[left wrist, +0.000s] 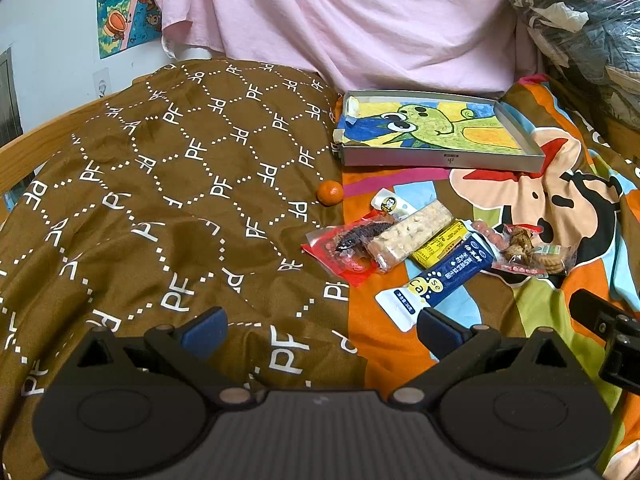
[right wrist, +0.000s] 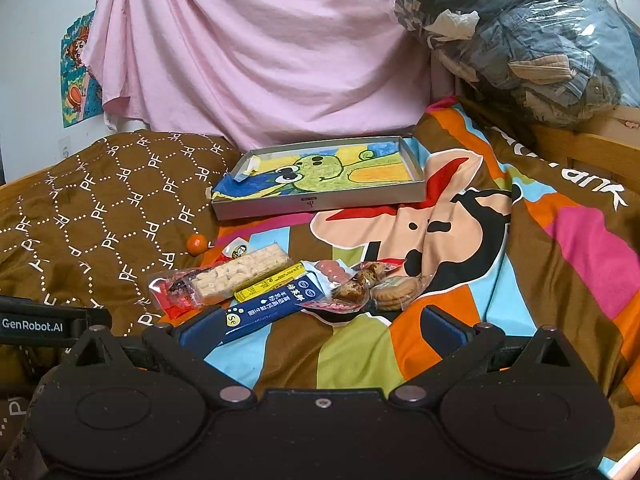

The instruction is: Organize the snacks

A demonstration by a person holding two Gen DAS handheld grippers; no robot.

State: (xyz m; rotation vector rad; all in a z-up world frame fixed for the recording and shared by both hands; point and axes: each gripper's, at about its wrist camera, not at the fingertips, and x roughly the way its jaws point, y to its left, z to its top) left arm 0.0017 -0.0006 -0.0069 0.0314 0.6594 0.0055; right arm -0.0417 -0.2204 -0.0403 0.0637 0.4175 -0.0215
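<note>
While both grippers hover with jaws apart and empty, the snack pile [right wrist: 288,284] lies on the bed at 12 o'clock from the right gripper [right wrist: 322,328]. From the left gripper [left wrist: 322,328] it lies at 1 o'clock, with the tray [left wrist: 440,160] beyond.

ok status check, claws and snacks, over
Left claw open, empty. Right claw open, empty. Snack pile loose on bedspread, tray holds none. Nothing blocking.

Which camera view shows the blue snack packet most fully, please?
The left wrist view: the blue snack packet lies whole, its white end visible. In the right wrist view, the right gripper finger hides that end.
</note>
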